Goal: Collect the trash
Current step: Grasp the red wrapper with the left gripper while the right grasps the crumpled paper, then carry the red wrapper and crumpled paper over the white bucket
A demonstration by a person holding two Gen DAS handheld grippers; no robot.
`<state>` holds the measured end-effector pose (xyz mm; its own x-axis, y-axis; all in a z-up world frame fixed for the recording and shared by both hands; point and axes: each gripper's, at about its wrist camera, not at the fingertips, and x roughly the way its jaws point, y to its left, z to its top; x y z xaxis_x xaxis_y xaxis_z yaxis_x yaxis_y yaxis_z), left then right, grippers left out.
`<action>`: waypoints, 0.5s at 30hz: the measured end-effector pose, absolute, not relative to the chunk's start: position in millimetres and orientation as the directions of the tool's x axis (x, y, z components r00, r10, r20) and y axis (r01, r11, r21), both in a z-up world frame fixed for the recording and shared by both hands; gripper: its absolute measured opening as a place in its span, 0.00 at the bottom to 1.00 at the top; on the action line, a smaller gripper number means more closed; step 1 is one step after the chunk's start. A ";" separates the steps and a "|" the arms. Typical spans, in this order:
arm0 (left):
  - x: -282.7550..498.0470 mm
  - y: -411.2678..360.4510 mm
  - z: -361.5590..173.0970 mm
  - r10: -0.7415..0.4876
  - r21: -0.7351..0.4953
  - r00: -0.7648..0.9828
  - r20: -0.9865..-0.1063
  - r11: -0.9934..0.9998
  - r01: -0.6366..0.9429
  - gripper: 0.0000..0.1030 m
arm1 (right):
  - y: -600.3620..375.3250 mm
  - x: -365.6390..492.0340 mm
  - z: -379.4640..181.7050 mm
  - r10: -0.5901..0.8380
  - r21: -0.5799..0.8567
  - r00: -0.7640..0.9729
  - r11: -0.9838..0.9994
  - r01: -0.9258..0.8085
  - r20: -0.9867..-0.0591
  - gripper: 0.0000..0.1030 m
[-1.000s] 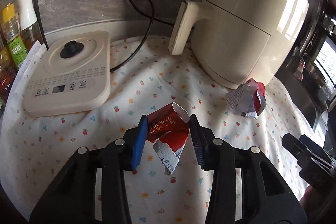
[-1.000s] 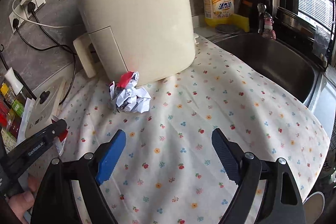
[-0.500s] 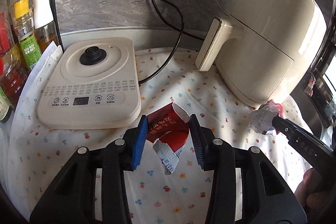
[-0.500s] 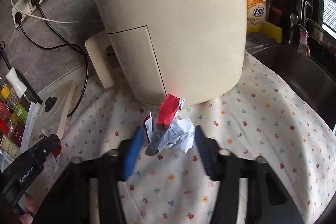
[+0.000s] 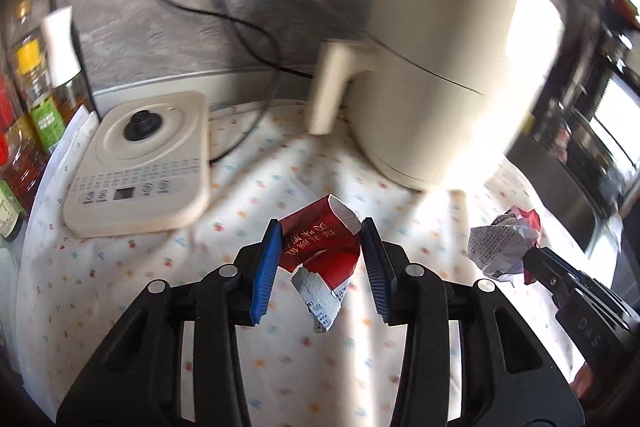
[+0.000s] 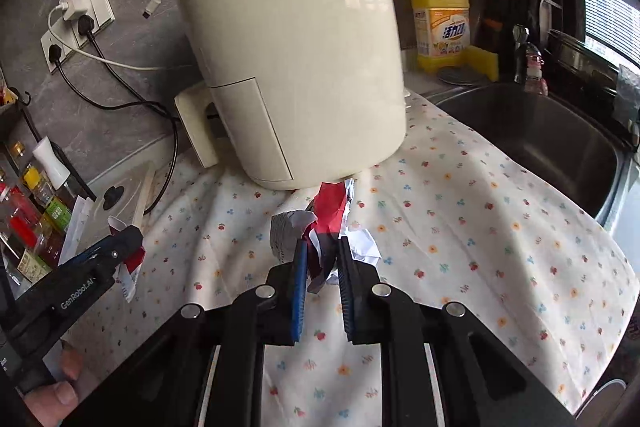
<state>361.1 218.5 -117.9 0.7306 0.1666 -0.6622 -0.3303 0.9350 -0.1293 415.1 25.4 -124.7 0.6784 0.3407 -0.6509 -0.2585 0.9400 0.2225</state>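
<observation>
Red wrapper pinched in left tool; crumpled paper in right tool.

Glossy cream plastic air fryer, floral cloth, crumpled paper wrapper

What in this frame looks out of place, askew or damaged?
Only the trash itself: a torn red wrapper clamped in the left gripper, and a crumpled paper wad clamped in the right gripper. The floral tablecloth is rumpled near the air fryer. No spills show.
</observation>
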 end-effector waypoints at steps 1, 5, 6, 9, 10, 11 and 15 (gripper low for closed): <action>360.7 207.9 -117.0 0.159 -0.122 0.731 -0.664 0.941 -0.315 0.40 | 16.0 410.2 -124.8 0.337 0.230 0.681 0.941 -0.247 -0.650 0.15; 357.9 166.2 -109.2 0.125 -0.106 0.741 -0.659 0.961 -0.256 0.40 | -29.8 390.3 -123.9 0.321 0.267 0.690 0.945 -0.189 -0.649 0.15; 356.7 153.5 -106.8 0.114 -0.101 0.746 -0.656 0.967 -0.236 0.40 | -41.6 384.5 -121.9 0.312 0.267 0.697 0.947 -0.176 -0.646 0.15; 354.1 114.0 -101.8 0.072 -0.091 0.756 -0.651 0.981 -0.172 0.40 | -79.0 366.1 -115.6 0.282 0.263 0.722 0.954 -0.143 -0.632 0.15; 352.5 99.8 -100.4 0.057 -0.090 0.757 -0.650 0.984 -0.152 0.40 | -92.6 359.5 -113.8 0.273 0.265 0.729 0.956 -0.129 -0.628 0.15; 350.5 87.5 -99.3 0.047 -0.088 0.759 -0.649 0.987 -0.136 0.40 | -105.0 353.4 -112.3 0.264 0.268 0.734 0.957 -0.116 -0.626 0.15; 342.0 37.3 -93.8 0.002 -0.079 0.765 -0.644 0.995 -0.069 0.40 | -158.1 324.8 -110.5 0.221 0.281 0.749 0.959 -0.049 -0.624 0.15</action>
